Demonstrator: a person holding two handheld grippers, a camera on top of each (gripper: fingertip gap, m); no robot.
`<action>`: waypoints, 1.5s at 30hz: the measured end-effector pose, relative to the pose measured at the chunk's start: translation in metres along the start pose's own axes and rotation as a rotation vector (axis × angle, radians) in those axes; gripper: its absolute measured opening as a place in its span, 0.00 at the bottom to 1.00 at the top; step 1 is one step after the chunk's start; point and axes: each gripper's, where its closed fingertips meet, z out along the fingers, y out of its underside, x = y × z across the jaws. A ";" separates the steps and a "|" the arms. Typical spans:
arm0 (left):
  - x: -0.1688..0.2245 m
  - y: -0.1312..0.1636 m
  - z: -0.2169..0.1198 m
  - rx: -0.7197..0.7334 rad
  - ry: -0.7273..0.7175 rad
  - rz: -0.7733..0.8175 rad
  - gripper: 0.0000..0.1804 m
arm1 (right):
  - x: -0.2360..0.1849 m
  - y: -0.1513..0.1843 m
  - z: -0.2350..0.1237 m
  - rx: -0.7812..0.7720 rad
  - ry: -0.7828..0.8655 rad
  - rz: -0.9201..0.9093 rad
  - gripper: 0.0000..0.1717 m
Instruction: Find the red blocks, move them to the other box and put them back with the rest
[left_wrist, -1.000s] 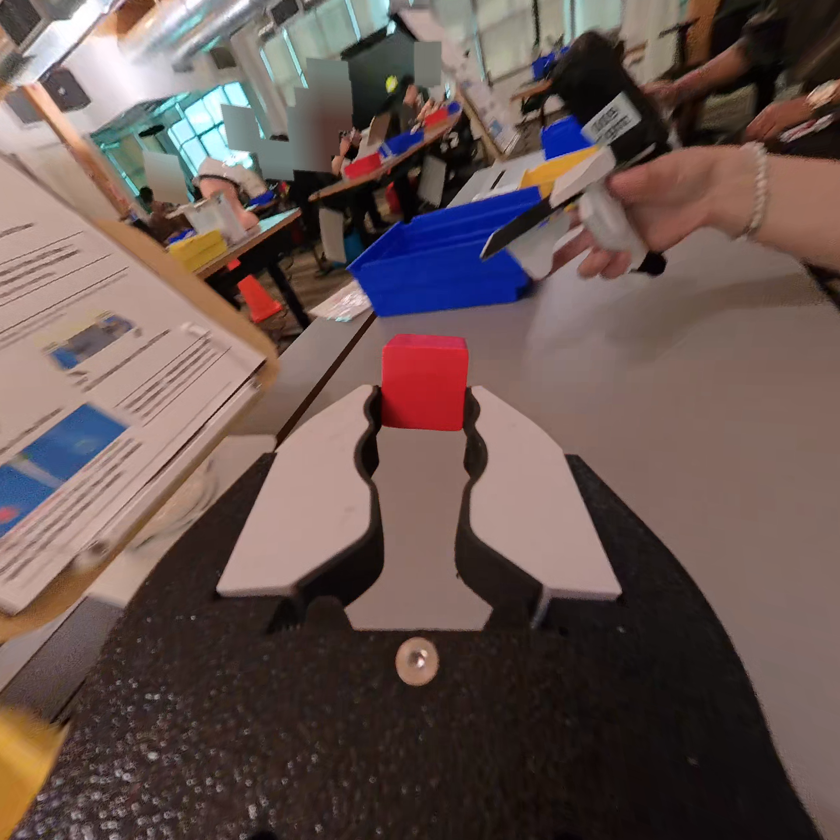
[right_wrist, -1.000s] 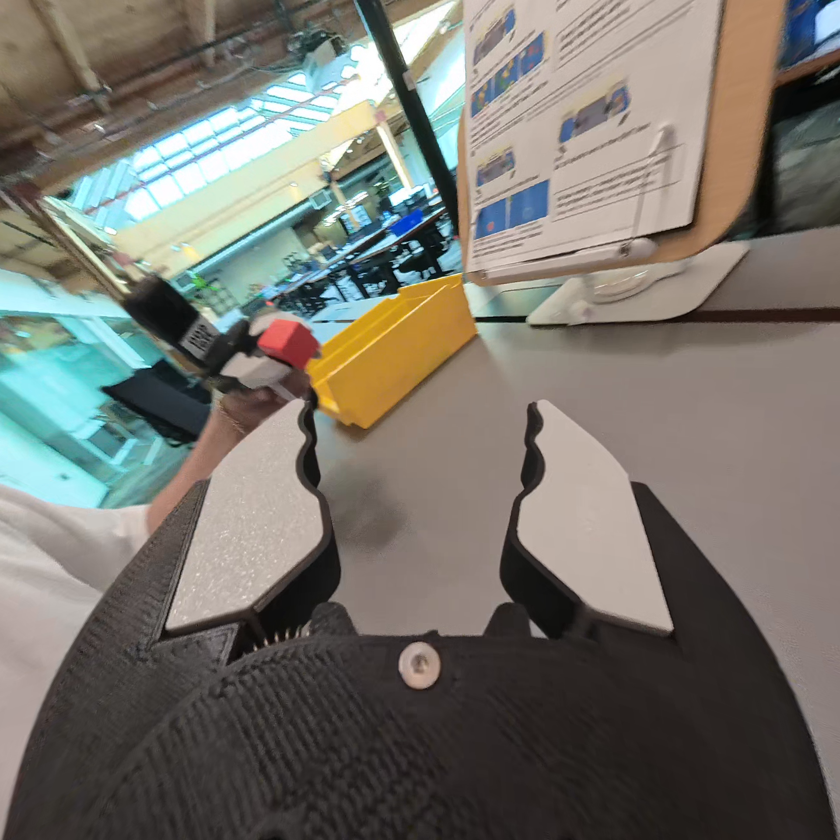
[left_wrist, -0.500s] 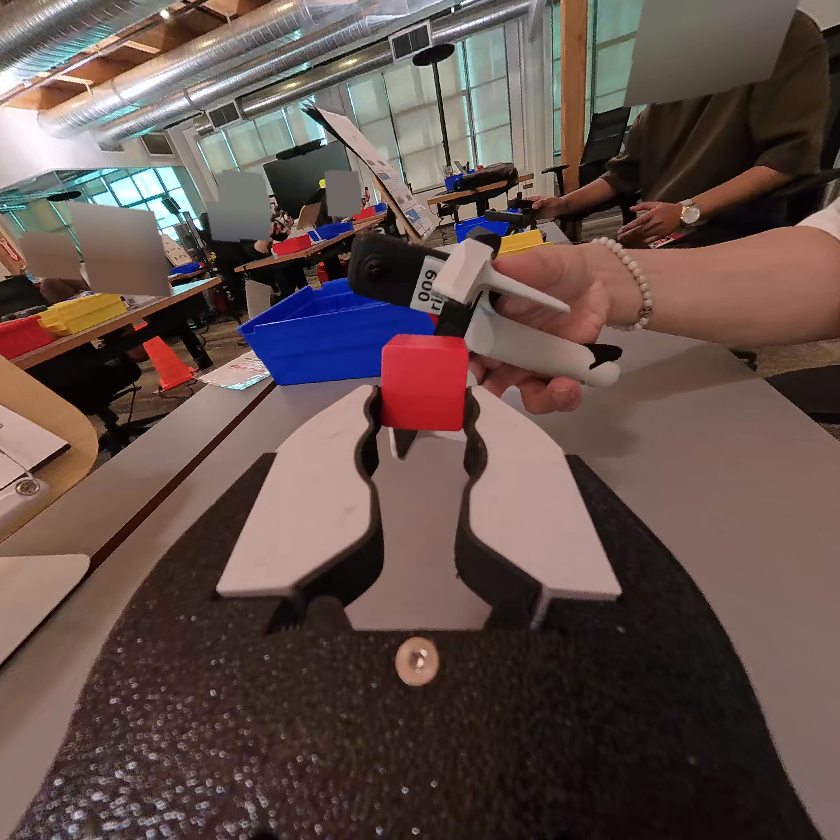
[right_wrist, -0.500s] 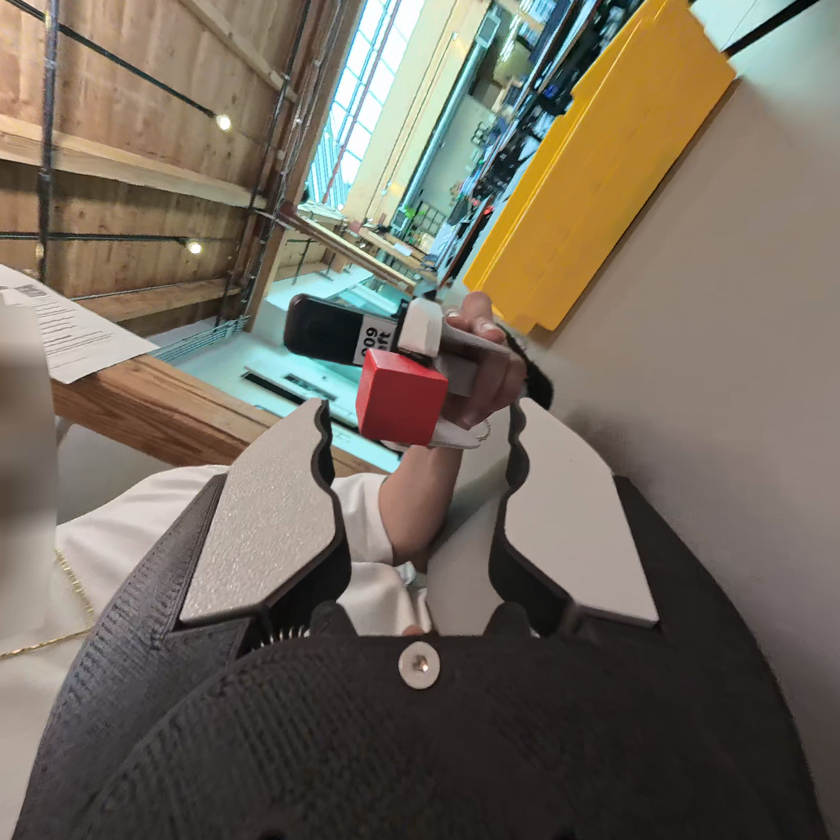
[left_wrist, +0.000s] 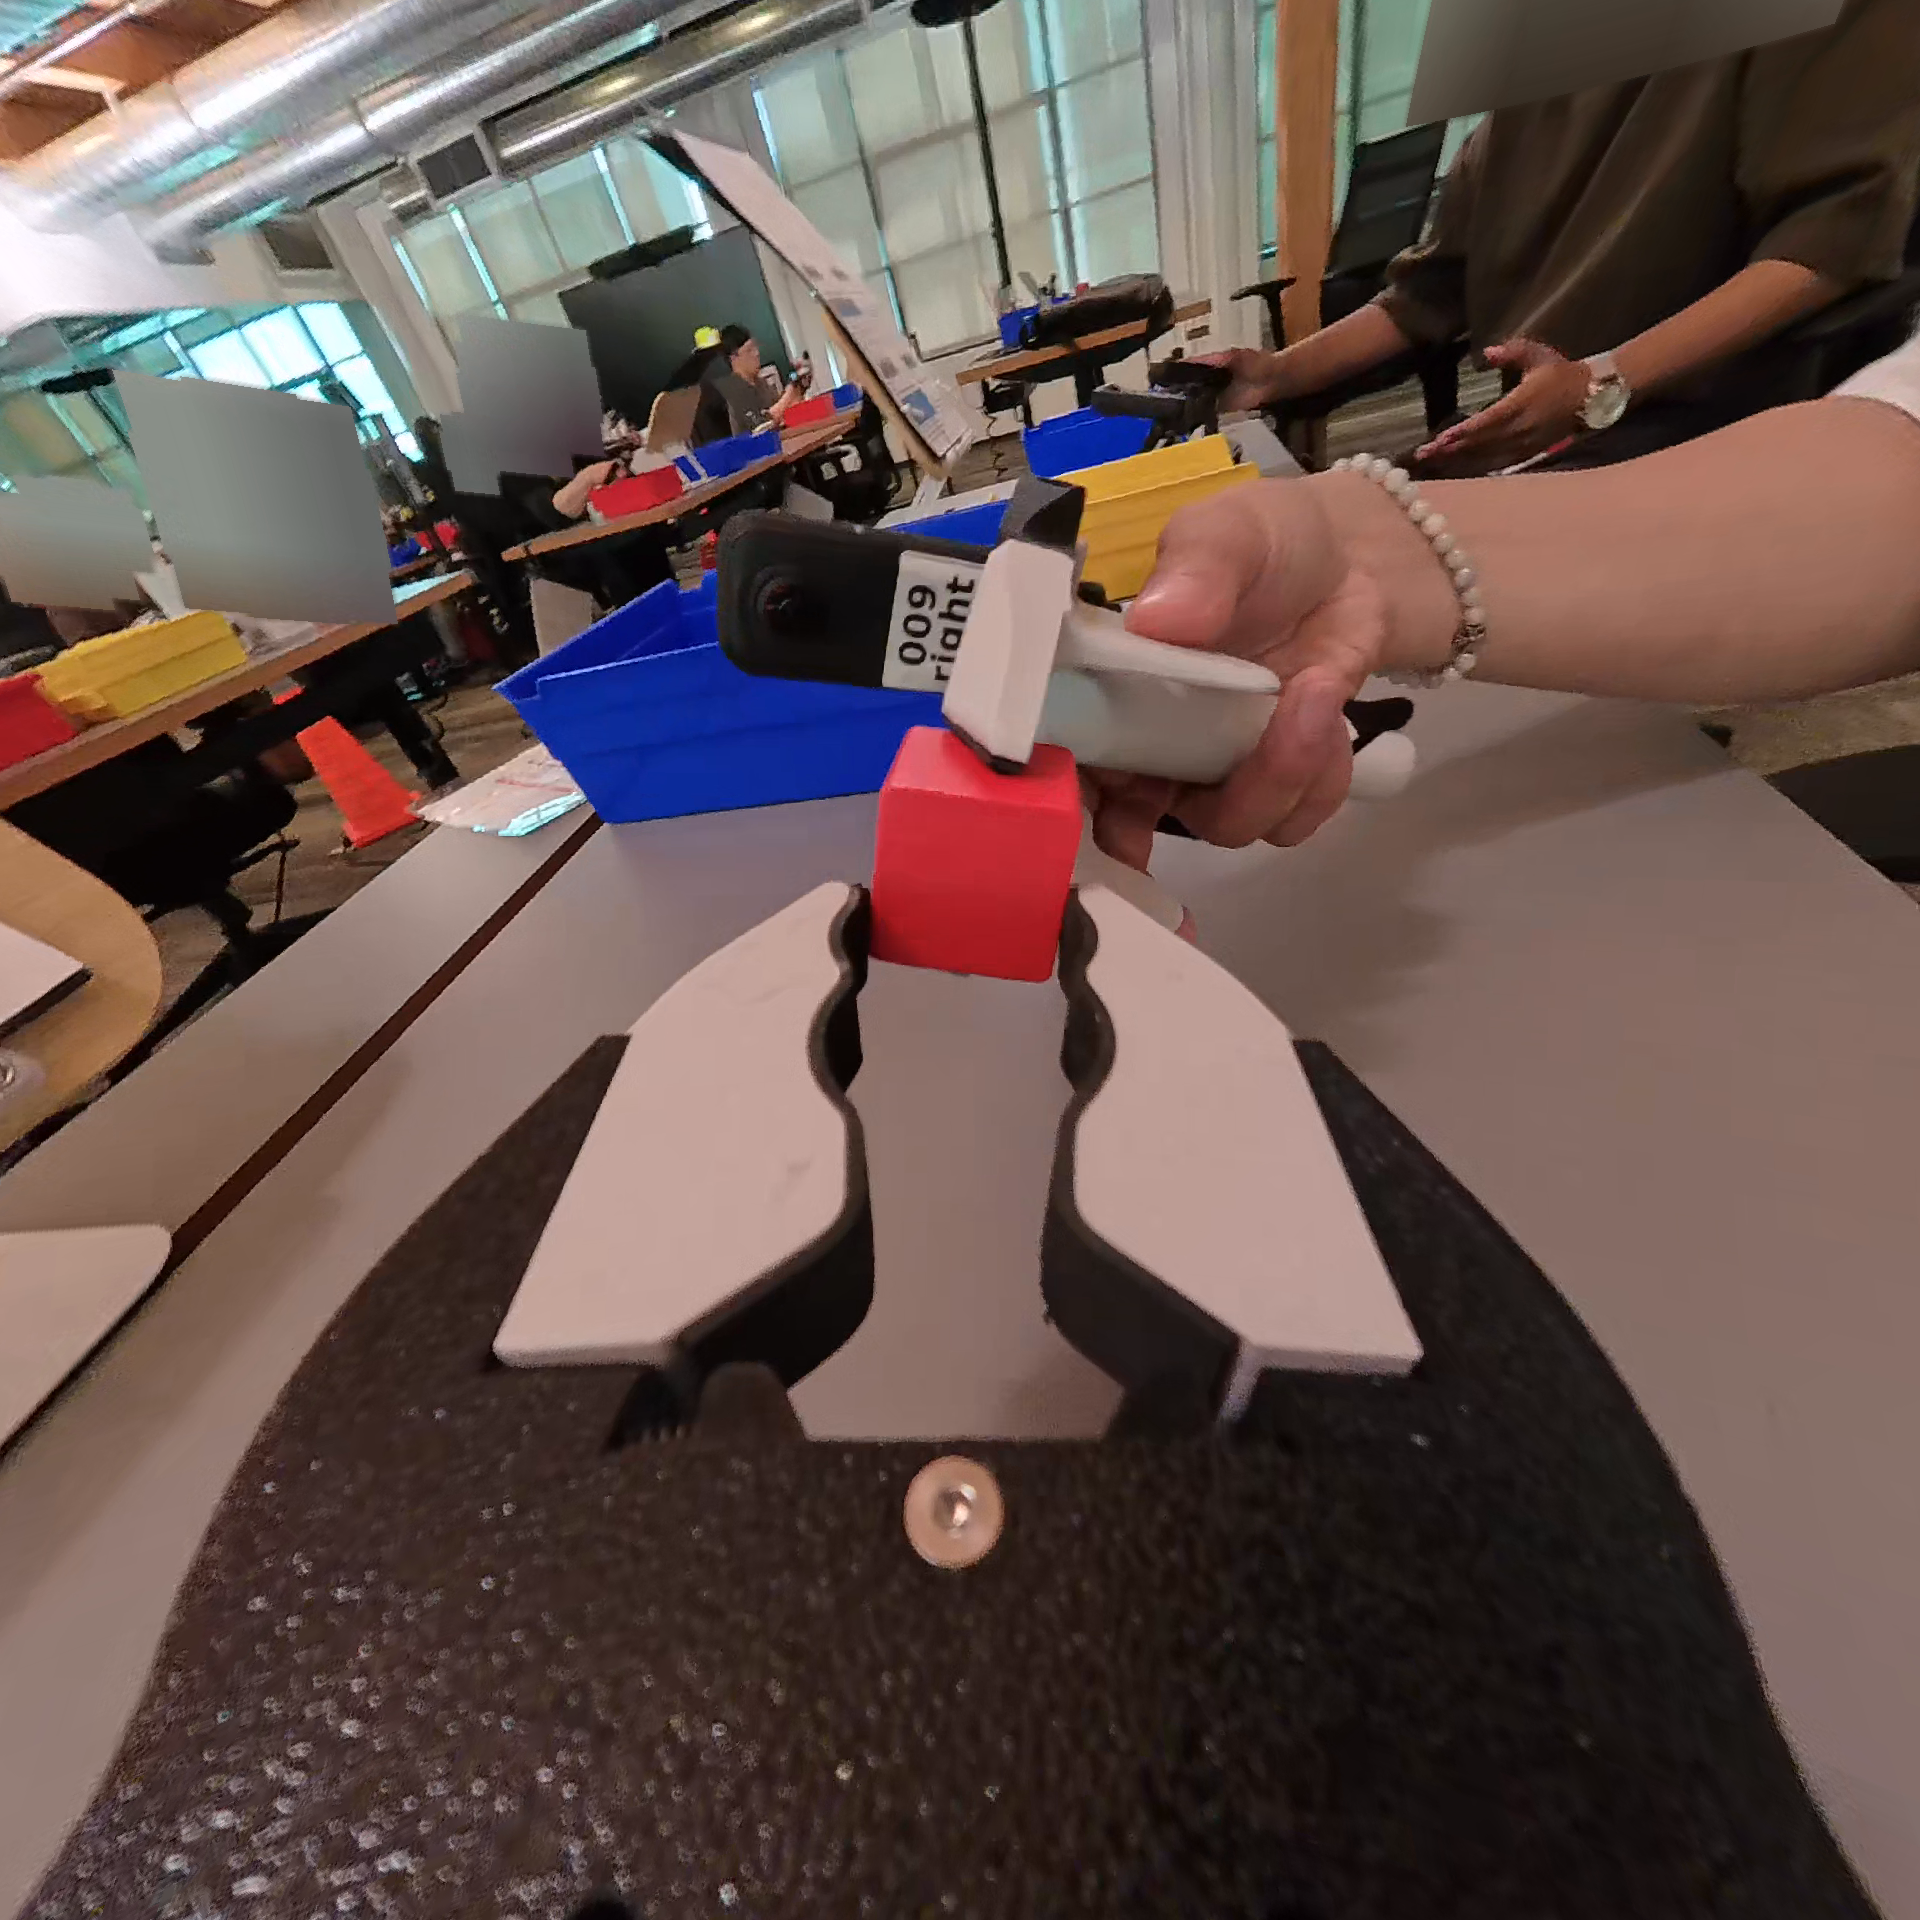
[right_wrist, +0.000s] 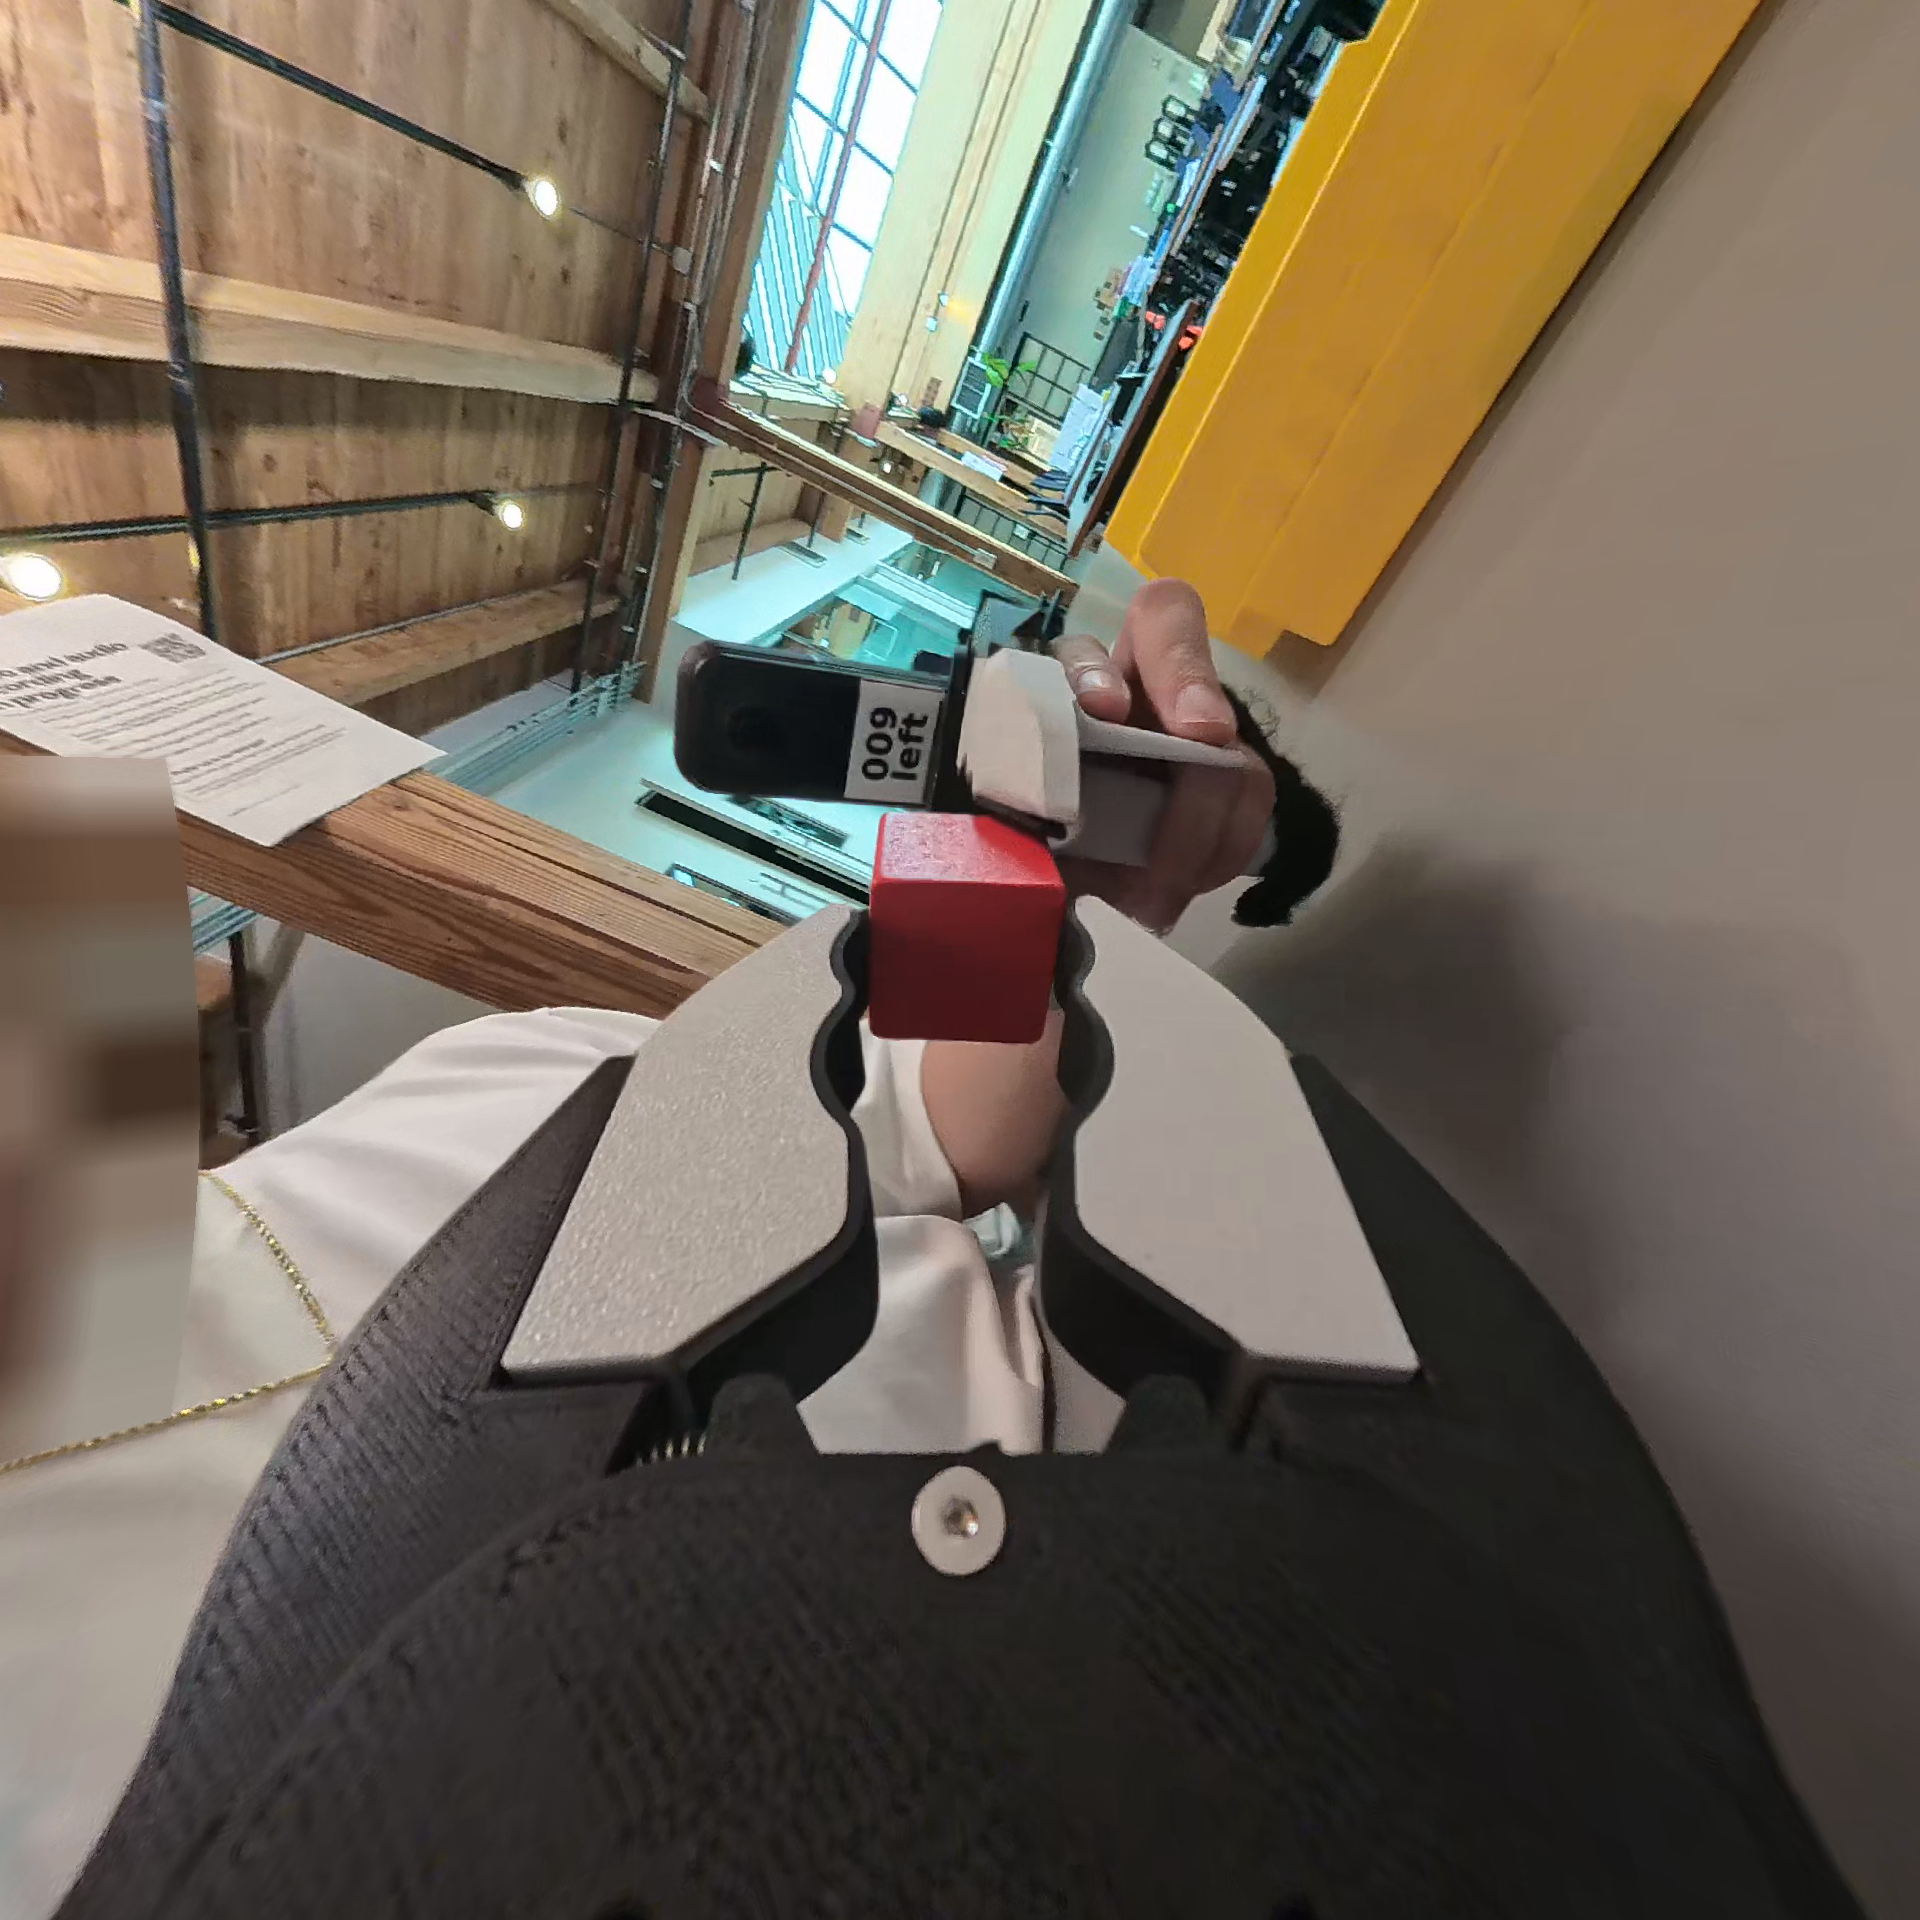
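One grey table (left_wrist: 1558, 1039) underneath. Two bins on it — one blue bin (left_wrist: 675, 717), one yellow bin (right_wrist: 1403, 312). Two grippers meeting mid-air: left gripper (left_wrist: 961, 925) and right gripper (right_wrist: 961, 977), both clamped on the same single red block (left_wrist: 971, 873) — held above the table, between the bins.

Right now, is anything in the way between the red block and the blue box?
Only the right gripper itself: it reaches in from the blue box's side, closed on the red block that the left gripper also clamps. The table between looks bare.
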 end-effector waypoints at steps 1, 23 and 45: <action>-0.001 -0.001 0.000 0.004 -0.018 -0.017 0.20 | 0.001 -0.002 -0.003 -0.002 0.027 -0.021 0.20; -0.037 0.043 -0.011 -0.268 -0.270 -0.089 0.34 | 0.060 -0.084 -0.417 -0.031 1.689 -0.140 0.21; -0.067 0.009 -0.050 -0.176 -0.368 -0.250 0.38 | -0.004 -0.099 -0.344 0.176 1.446 -0.576 0.35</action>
